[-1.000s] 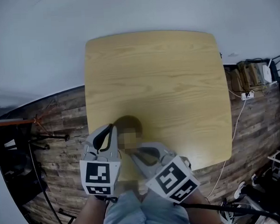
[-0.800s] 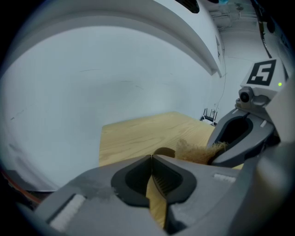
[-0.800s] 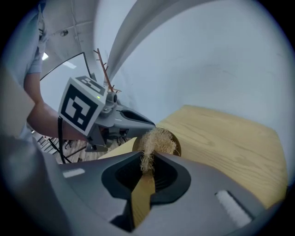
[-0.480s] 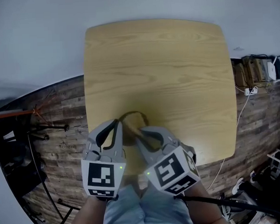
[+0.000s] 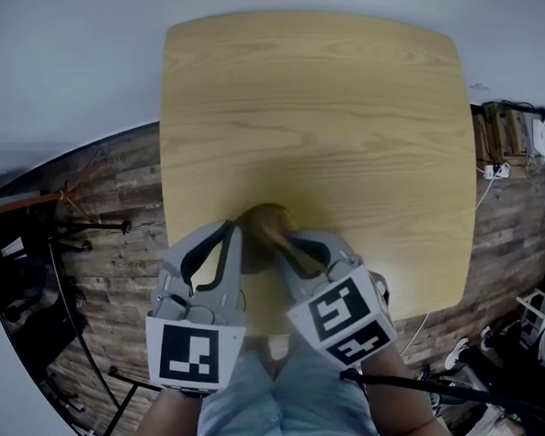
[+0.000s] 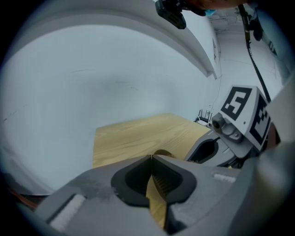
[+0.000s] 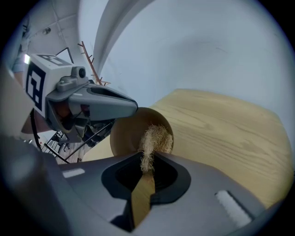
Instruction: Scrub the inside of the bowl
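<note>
**Position of parts.** The wooden bowl (image 5: pixel 265 220) is at the near edge of the worktop (image 5: pixel 312 118), between the tips of the 2 tools. In the right gripper view its opening is tilted toward that camera, so the inner wall shows as a near-full circle. The rest of the worktop carries nothing else.

**Left hand-held gripper** (image 6: pixel 151 159). The jaws are clenched and the tips meet. The bowl rim shows just past the tips. The right gripper view shows this tool reaching the upper-left rim. Judgement: it pinches the rim and holds the bowl tilted.

**Right hand-held gripper** (image 7: pixel 147 159). It is clenched on a fibre scrubber (image 7: pixel 156 138). The pale, straw-like tuft projects forward past the jaw tips.

**Governing relation.** The bowl lies directly ahead of the right hand-held gripper, on the line of its jaws. The tuft's long axis points into the opening, and its free end lies against the lower right of the inner wall, or just beside it. Actual contact cannot be confirmed. The right tool is the working one. The left acts only as a clamp at the side.

**Next move (judgement).** Sweep the tuft around the inner wall and keep it clear of the left jaw tips at the rim.
</note>
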{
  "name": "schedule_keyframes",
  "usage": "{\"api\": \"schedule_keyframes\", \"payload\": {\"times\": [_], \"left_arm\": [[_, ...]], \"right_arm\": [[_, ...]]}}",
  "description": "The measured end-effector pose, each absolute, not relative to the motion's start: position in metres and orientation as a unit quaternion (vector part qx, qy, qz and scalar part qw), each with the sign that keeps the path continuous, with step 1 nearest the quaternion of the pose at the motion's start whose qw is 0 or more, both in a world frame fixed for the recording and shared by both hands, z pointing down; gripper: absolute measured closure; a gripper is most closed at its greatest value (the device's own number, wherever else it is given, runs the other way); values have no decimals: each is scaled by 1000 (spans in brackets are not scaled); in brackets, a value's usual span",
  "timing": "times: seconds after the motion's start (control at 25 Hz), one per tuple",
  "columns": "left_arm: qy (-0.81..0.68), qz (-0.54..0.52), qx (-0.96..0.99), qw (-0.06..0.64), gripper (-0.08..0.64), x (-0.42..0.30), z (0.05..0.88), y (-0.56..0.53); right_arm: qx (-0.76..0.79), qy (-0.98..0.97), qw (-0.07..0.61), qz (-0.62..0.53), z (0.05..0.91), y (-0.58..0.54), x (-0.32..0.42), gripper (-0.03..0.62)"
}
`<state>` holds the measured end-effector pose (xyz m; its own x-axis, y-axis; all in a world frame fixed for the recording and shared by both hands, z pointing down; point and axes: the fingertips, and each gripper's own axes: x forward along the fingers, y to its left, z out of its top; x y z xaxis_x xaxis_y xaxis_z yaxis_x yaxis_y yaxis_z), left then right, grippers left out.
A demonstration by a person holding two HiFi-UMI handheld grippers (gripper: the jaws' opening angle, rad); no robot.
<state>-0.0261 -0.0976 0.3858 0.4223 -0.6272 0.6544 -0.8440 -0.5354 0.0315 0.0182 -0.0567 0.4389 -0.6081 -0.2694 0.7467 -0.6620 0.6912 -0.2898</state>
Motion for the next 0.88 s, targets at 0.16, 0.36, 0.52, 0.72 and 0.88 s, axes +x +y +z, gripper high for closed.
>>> {"api": "schedule_keyframes", "payload": {"times": [0.16, 0.36, 0.52, 0.72, 0.88], "left_arm": [[-445, 302, 824, 176, 532, -25, 387, -100], [-452, 302, 820, 179, 533, -32, 390, -97], [-454, 306, 818, 177, 532, -35, 395, -100], [-441, 319, 825, 152, 533, -41, 400, -98], [-443, 323, 822, 151, 533, -42, 400, -95]], "right_arm": [[253, -853, 339, 304, 442, -50, 11, 549], [222, -862, 324, 320, 436, -31, -2, 549], [187, -873, 314, 322, 424, -17, -7, 549], [185, -884, 295, 313, 400, -8, -6, 548], [209, -886, 288, 296, 383, -12, 3, 548]]}}
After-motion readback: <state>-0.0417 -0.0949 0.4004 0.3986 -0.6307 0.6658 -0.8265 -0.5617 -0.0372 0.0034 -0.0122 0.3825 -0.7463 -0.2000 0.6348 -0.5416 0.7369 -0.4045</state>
